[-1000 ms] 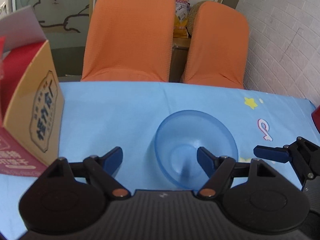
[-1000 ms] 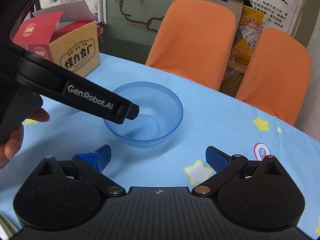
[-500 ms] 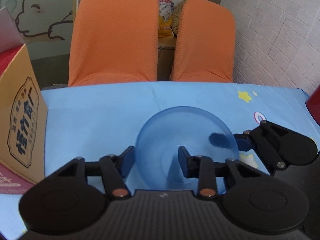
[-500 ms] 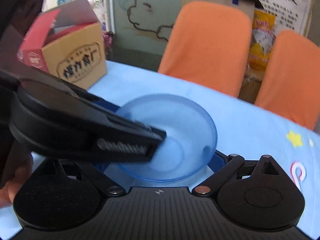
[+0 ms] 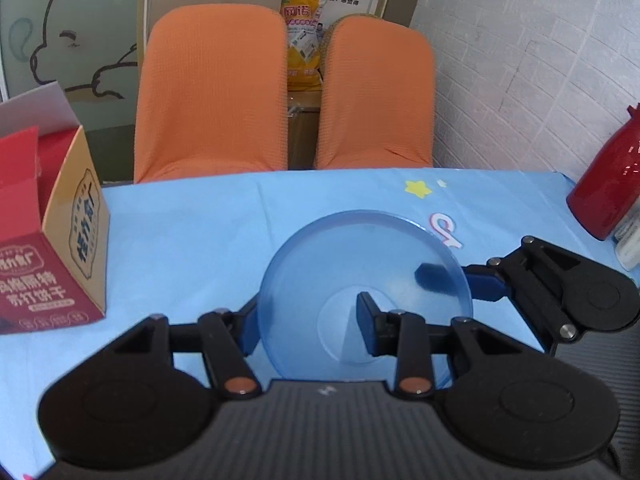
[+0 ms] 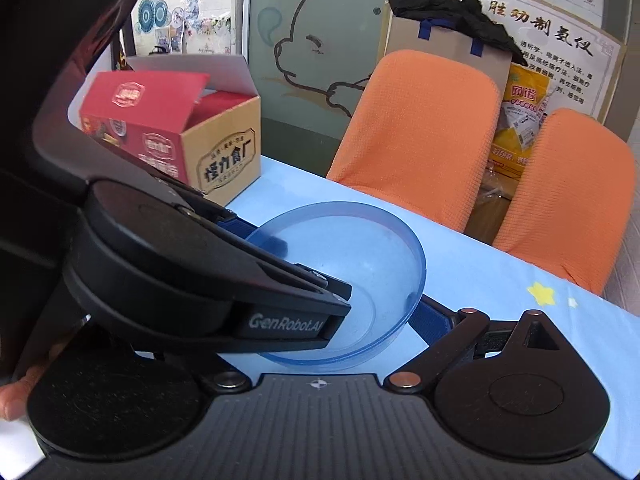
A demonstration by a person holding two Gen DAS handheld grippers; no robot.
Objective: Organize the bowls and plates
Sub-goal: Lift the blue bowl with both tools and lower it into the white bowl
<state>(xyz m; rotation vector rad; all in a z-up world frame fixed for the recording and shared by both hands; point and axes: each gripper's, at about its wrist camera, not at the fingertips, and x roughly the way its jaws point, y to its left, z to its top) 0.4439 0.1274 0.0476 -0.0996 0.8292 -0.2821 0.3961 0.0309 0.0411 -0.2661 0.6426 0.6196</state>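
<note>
While the blue-clothed table fills the lower field, two orange chairs stand behind it at twelve o'clock. A red and tan carton sits at nine o'clock, a red bottle at three. The translucent blue bowl lies near the middle of the table. The left gripper pinches the bowl's near-left rim, one finger inside, one outside. The right gripper clamps the rim at three o'clock, one pad showing through the wall.
</note>
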